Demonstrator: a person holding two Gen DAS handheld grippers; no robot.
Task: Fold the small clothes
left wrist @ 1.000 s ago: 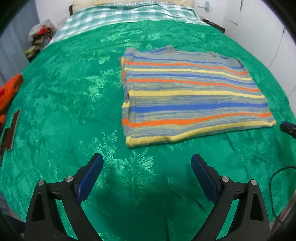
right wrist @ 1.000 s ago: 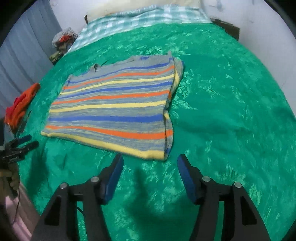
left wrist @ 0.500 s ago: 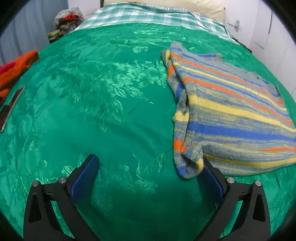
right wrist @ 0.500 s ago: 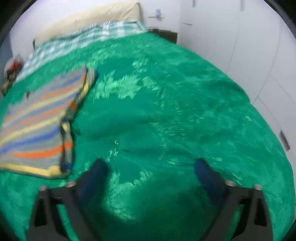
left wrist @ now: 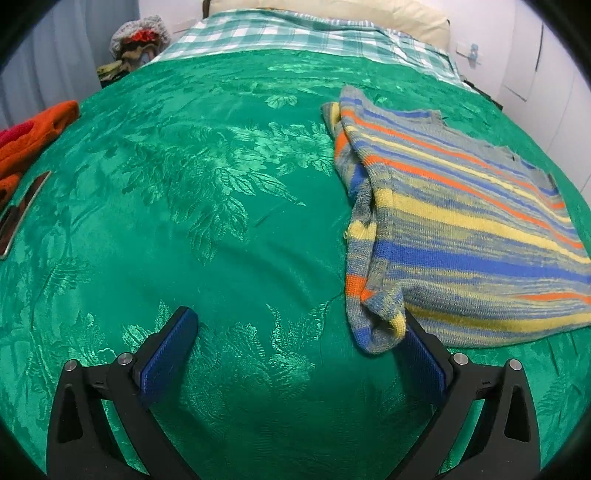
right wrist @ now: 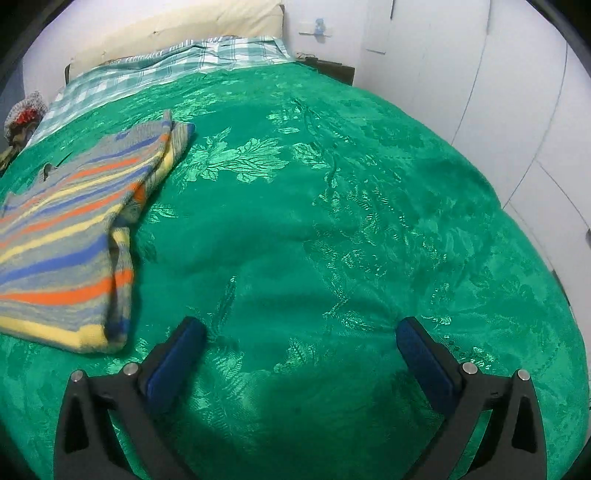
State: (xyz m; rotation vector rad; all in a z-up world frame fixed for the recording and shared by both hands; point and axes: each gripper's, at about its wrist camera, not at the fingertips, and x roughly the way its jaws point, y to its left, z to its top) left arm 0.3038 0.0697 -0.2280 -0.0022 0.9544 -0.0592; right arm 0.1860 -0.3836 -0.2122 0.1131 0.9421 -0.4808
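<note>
A striped sweater (left wrist: 461, 236) in grey, blue, orange and yellow lies flat on the green bedspread (left wrist: 207, 229), its sleeves folded in. In the left wrist view it fills the right side. My left gripper (left wrist: 295, 332) is open and empty, its right finger touching the sweater's near left corner. In the right wrist view the sweater (right wrist: 66, 236) lies at the left. My right gripper (right wrist: 299, 339) is open and empty, low over bare bedspread (right wrist: 332, 221), just right of the sweater's near right corner.
Orange and red clothes (left wrist: 33, 136) lie at the bed's left edge, with a dark flat object (left wrist: 18, 218) near them. A checked sheet (left wrist: 295, 33) and pillow lie at the head. White wardrobe doors (right wrist: 517, 92) stand to the right.
Both grippers moved from in front of the sweater out to its two sides, the left one to the left corner, the right one to the right corner. Both jaws opened wider.
</note>
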